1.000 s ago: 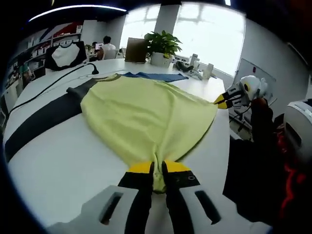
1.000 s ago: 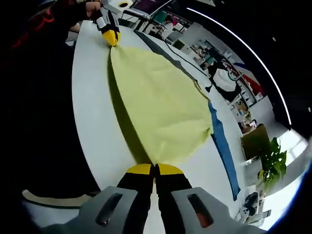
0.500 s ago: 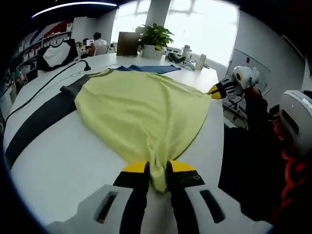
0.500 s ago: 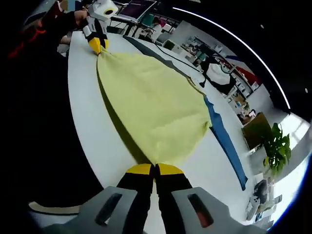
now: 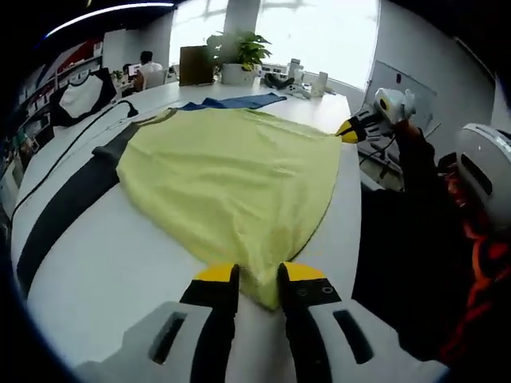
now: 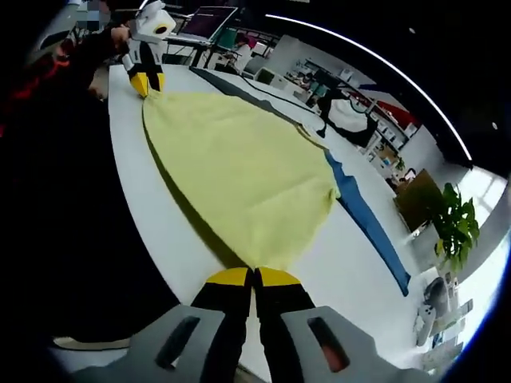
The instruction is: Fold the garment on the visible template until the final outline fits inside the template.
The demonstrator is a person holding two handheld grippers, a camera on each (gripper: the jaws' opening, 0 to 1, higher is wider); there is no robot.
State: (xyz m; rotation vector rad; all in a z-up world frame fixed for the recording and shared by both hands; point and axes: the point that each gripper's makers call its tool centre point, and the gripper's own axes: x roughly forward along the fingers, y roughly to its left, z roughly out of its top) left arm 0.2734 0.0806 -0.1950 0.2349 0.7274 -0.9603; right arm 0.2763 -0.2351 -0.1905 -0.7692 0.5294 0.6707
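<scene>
Two views, one white table in an open office. We note bright windows at the far end, a potted plant and a brown box on the table's far side, and a seated person beyond them. We see a long dark strip running along the table, touching the cloth's far edge, with a black cable curving beside it. A blue piece lies flat past the cloth, partly under it; whether either is the template we cannot tell.

The yellow garment takes up the middle of the table, spread mostly flat, with soft wrinkles and one edge near the table's rim. It draws to a point at each gripper.

We see the left gripper clamped on one corner, cloth bunched between its yellow-tipped jaws. The right gripper has its jaws pressed together on the opposite corner; from the left gripper view it appears at the table's edge, cloth taut to its tip.
</scene>
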